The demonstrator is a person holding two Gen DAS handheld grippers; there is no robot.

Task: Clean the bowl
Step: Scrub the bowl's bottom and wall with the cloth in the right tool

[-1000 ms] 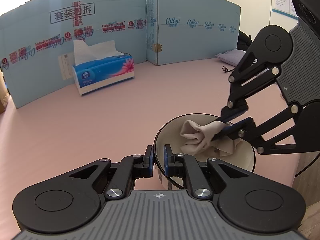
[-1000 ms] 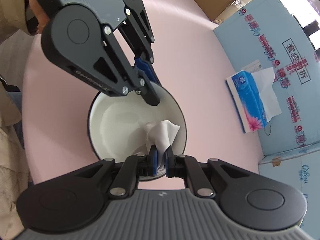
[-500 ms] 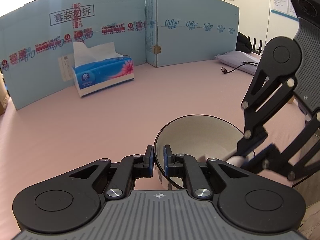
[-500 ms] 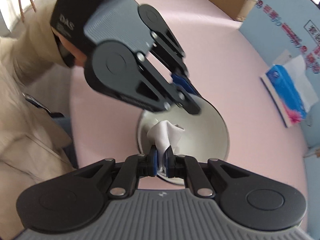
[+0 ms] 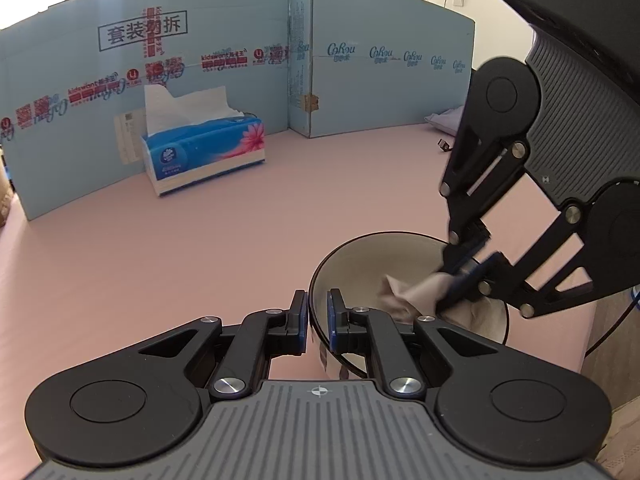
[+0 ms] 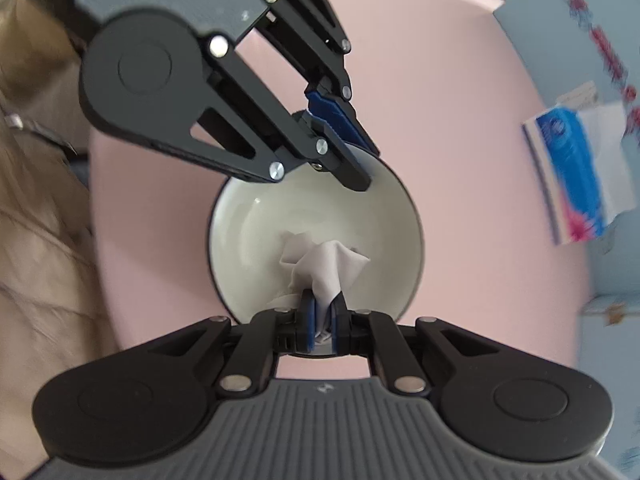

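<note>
A white bowl with a dark rim (image 5: 360,264) (image 6: 256,236) stands on the pink table. My left gripper (image 5: 318,316) (image 6: 360,160) is shut on the bowl's rim, one finger inside and one outside. My right gripper (image 6: 323,320) (image 5: 468,280) is shut on a crumpled white tissue (image 6: 320,260) (image 5: 412,292) and holds it inside the bowl, against the inner surface on the side away from the left gripper.
A blue tissue box (image 5: 204,152) (image 6: 576,172) with a tissue sticking out stands at the far side of the pink table (image 5: 160,248), before a light blue cardboard screen (image 5: 240,80). A person in a beige coat (image 6: 36,240) is beside the table.
My right gripper has swept the tissue round inside the bowl, from the middle to the near right wall and back toward the middle. The left gripper and the bowl have stayed in place.
</note>
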